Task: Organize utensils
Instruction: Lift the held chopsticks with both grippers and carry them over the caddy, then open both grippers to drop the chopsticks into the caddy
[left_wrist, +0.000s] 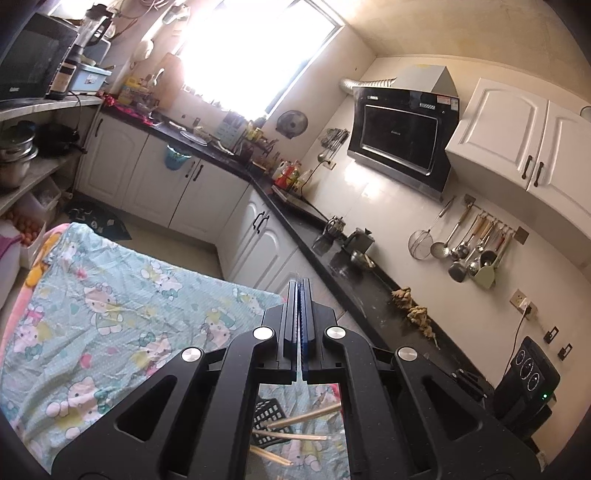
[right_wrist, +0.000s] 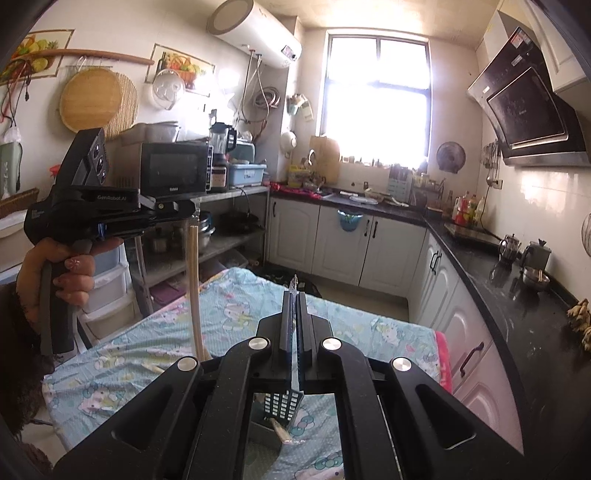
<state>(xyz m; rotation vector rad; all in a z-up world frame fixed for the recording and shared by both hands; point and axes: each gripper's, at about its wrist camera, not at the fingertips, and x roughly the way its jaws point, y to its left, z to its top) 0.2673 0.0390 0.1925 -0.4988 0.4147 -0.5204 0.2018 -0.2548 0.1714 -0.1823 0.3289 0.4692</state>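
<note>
Chopsticks (right_wrist: 194, 291) hang clamped in left gripper (right_wrist: 192, 210); right gripper (right_wrist: 294, 295) pinches clear plastic sliver (right_wrist: 294, 286).

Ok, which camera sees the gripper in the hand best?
The right wrist view: it shows the left gripper whole, from the side, with the hand on its handle. The left wrist view shows only its shut fingers from behind.

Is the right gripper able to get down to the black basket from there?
Probably yes. The black basket sits on the tablecloth right under the right gripper, which grips a clear strip, with nothing between. The left gripper and its hanging wooden stick are off to the side.
</note>
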